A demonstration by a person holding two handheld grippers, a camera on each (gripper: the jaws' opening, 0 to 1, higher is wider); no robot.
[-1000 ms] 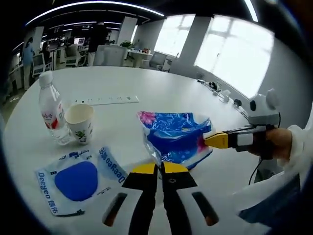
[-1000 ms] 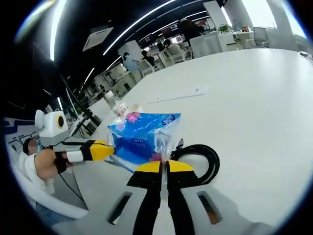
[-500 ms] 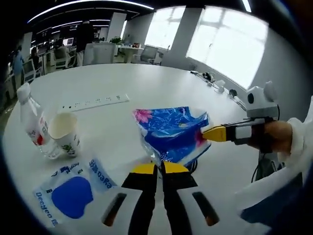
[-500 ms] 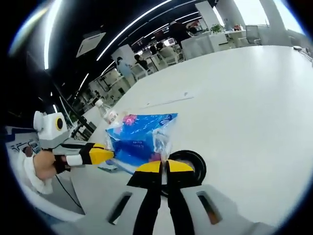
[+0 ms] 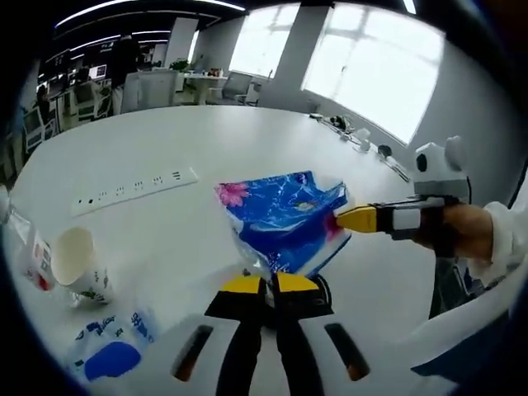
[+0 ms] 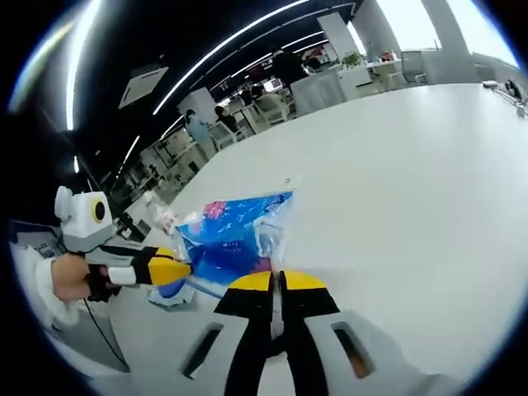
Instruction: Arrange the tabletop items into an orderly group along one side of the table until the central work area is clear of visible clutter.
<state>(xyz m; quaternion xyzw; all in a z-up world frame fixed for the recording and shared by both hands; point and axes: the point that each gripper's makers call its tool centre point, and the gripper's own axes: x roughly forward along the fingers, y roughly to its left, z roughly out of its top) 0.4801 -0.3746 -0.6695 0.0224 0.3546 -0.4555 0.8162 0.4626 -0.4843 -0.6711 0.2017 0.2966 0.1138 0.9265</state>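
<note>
Tabletop items (image 5: 78,268) sit on a white table (image 5: 247,144) in an office.

left claw (image 5: 266,285) jaws pinched together, right claw (image 6: 277,282) likewise — hand (image 5: 462,233) gripping its handle

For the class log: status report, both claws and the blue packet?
Left claw and right claw both shut on blue packet, lifted over table. Paper cup and power strip nearby.
</note>
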